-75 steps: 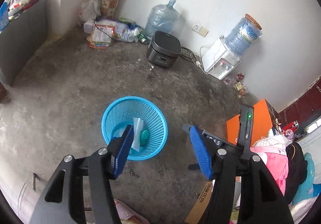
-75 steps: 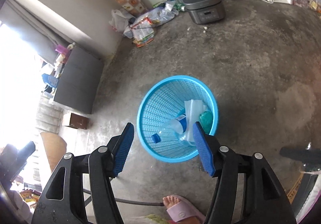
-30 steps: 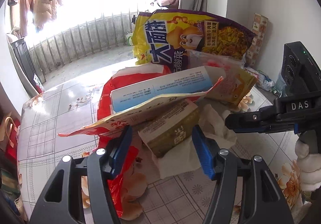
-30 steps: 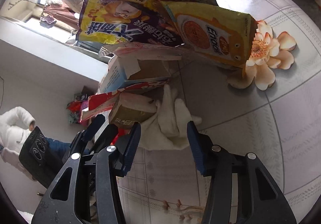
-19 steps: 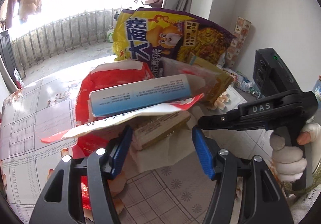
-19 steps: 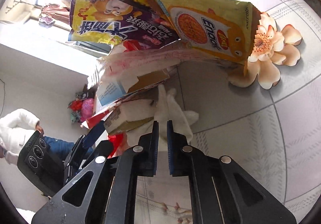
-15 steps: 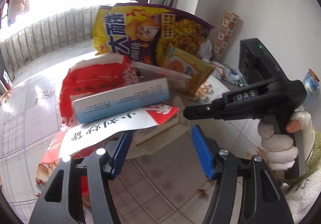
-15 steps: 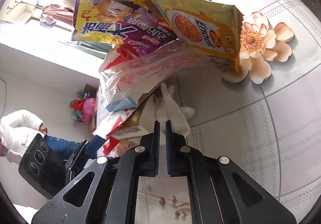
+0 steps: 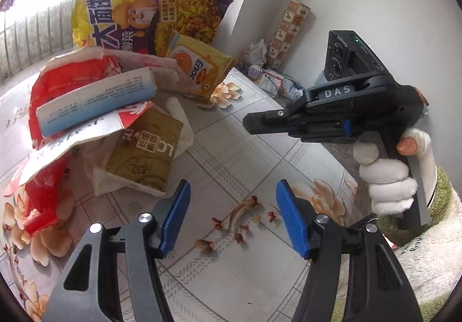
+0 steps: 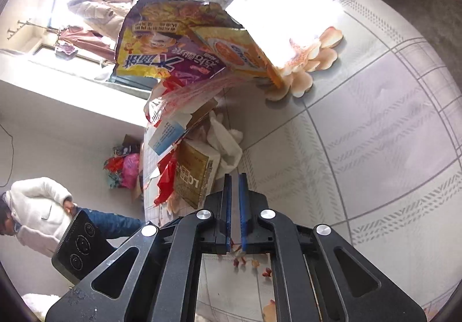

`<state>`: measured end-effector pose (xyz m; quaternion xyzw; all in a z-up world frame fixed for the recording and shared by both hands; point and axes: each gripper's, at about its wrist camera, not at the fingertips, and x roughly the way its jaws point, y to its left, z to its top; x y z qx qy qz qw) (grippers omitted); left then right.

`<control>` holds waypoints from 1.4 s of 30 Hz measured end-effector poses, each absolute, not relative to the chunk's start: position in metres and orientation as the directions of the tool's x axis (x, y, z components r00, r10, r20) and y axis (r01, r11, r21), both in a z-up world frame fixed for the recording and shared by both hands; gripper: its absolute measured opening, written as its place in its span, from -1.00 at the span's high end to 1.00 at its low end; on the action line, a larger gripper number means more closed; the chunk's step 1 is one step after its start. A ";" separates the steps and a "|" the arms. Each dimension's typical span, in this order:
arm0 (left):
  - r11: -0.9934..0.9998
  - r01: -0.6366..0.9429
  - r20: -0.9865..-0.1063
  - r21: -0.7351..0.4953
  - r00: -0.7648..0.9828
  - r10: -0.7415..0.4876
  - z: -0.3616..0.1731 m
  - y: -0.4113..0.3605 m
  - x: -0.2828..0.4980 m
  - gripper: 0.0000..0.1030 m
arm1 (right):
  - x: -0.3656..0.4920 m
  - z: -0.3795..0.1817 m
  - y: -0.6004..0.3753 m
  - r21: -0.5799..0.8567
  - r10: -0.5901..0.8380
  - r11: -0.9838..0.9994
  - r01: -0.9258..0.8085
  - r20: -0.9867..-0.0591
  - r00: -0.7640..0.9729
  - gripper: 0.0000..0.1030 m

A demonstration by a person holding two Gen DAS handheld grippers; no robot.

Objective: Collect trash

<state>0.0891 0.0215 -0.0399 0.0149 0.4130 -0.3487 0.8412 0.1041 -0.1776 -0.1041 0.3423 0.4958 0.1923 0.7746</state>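
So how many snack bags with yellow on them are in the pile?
2: the big yellow-and-purple bag stands at the back, the small yellow bag leans in front of it. More may hide underneath.

Readable stuff is pretty limited here. The right claw (image 9: 254,125) has "DAS" in pale letters on its black body, seen from the left wrist view. The small yellow snack bag (image 9: 199,68) says "Enaak", flipped upside down. The olive-gold packet (image 9: 144,154) shows "LC" plus some Chinese characters, also upside down. The big yellow and purple snack bag (image 9: 144,13) and the white and blue box (image 9: 95,99) carry Chinese print, too small for me to read.
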 end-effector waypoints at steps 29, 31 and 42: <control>0.861 0.454 -0.717 -0.231 0.519 -0.466 -0.050 0.054 0.105 -0.08 | 0.125 -0.130 -0.123 0.821 0.804 0.567 -0.069 -0.532 0.265 1.00; 0.852 0.475 -0.721 -0.220 0.509 -0.469 -0.050 0.047 0.099 -0.07 | 0.115 -0.129 -0.129 0.818 0.797 0.572 -0.061 -0.537 0.276 1.00; 0.869 0.432 -0.718 -0.240 0.523 -0.458 -0.047 0.054 0.101 -0.08 | 0.149 -0.122 -0.136 0.736 0.689 0.676 -0.033 -0.615 0.384 0.34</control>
